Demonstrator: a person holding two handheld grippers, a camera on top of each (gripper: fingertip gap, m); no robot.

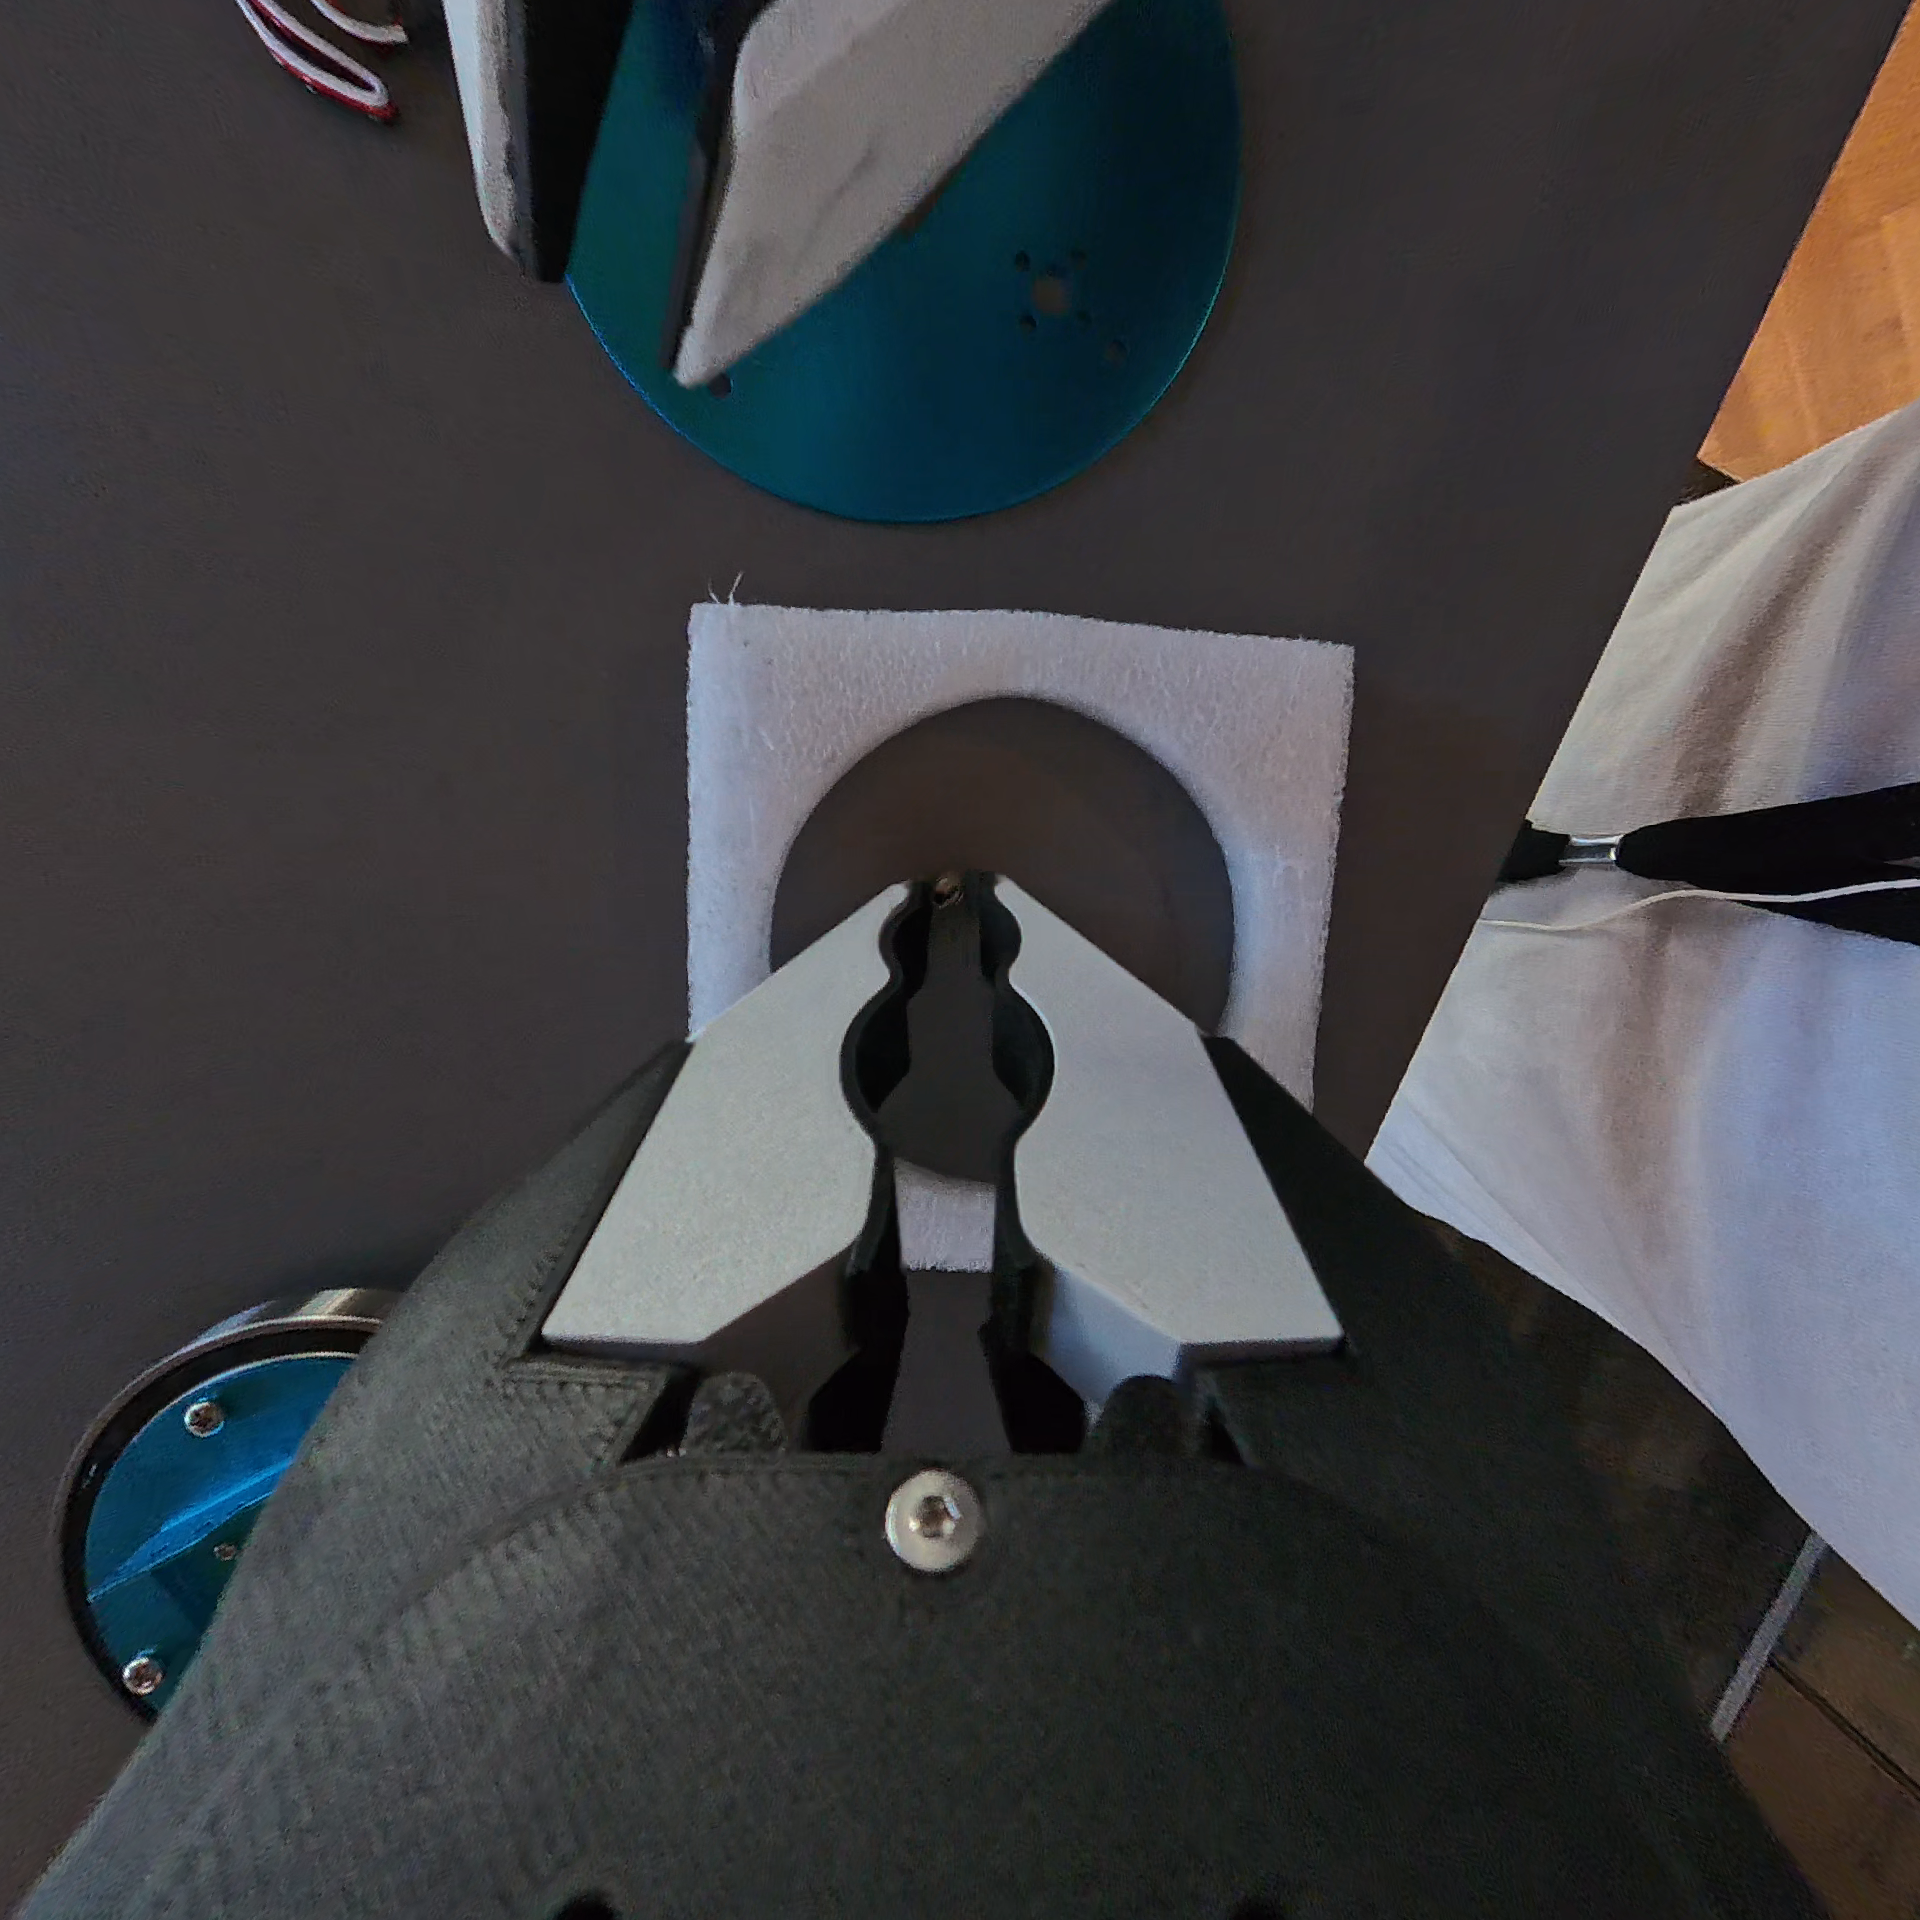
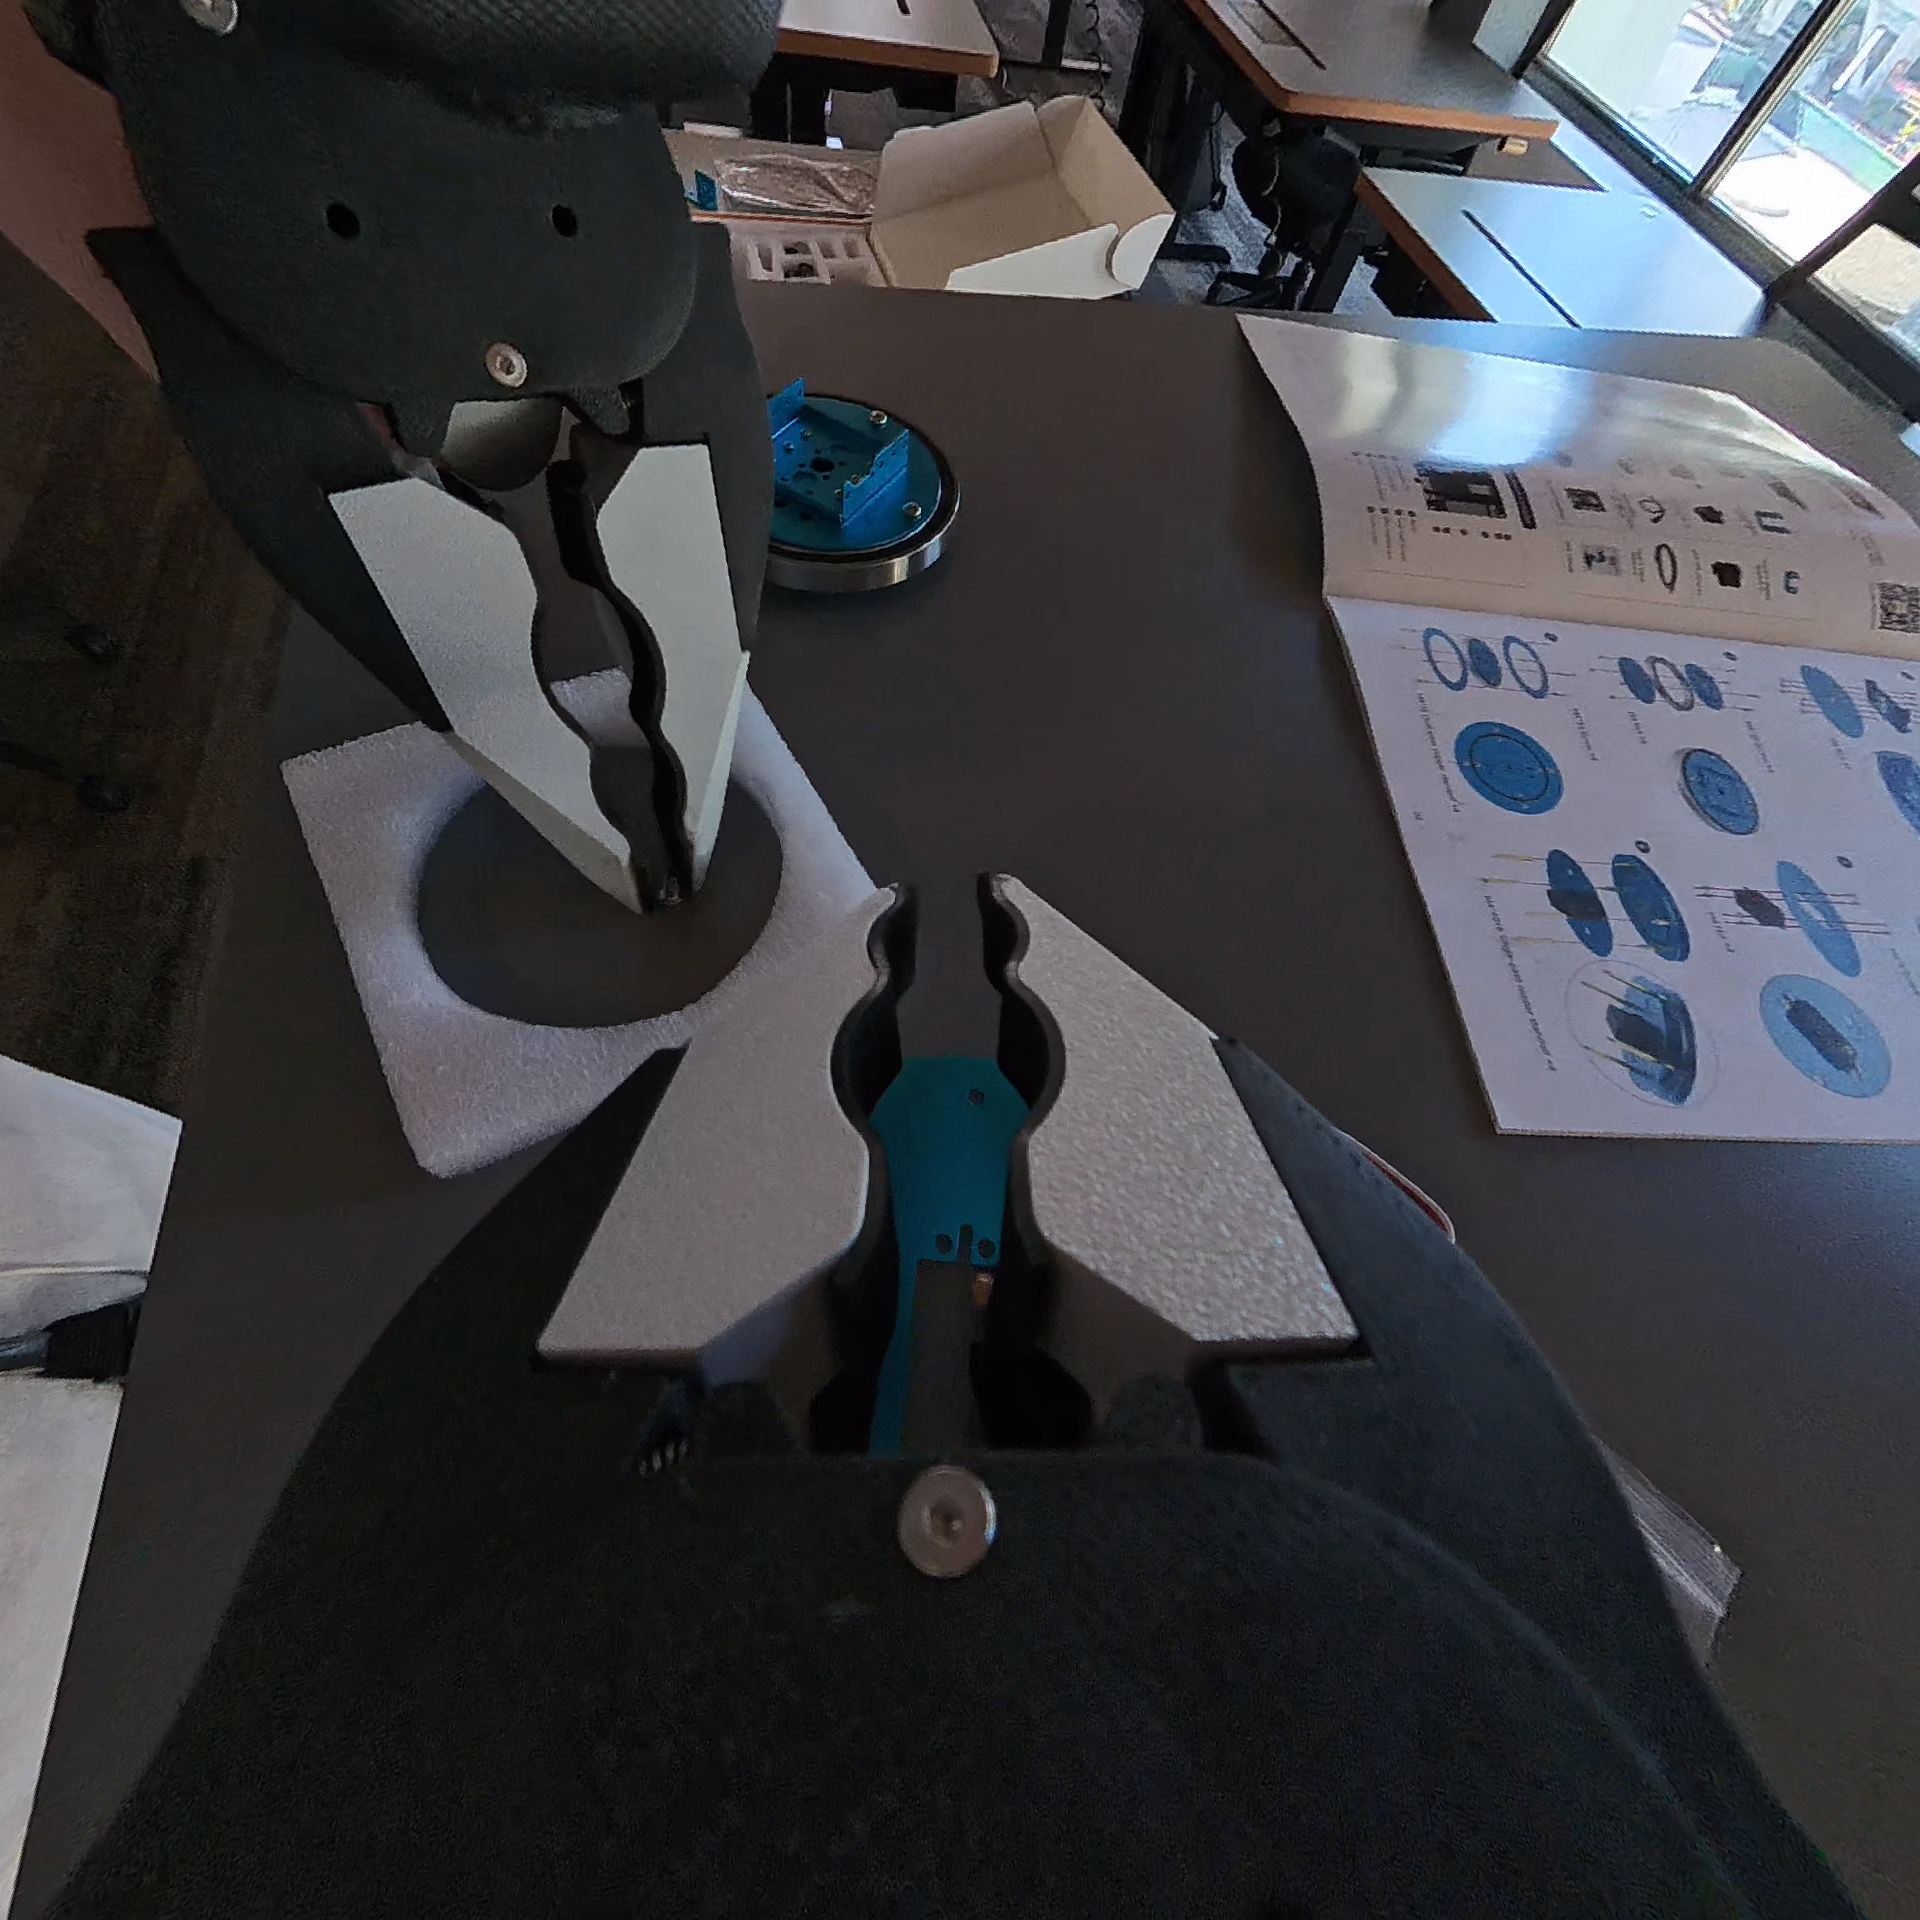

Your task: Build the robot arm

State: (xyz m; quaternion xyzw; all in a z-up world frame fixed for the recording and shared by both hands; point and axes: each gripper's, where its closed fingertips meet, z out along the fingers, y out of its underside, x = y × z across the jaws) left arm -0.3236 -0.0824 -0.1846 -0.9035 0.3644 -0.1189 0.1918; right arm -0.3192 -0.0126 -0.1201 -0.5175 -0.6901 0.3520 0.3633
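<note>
The left gripper points down into the round hole of a white foam square, its fingers pinched together on a small screw at their tips, which touch the dark worktop inside the hole. Beyond those fingers lies a teal disc. The right gripper hovers over that disc, fingers slightly apart at the tips, the disc visible between them; whether they grip it cannot be told. Beyond the left fingers sits a blue bearing assembly. To the right of the right fingers lies an open manual.
</note>
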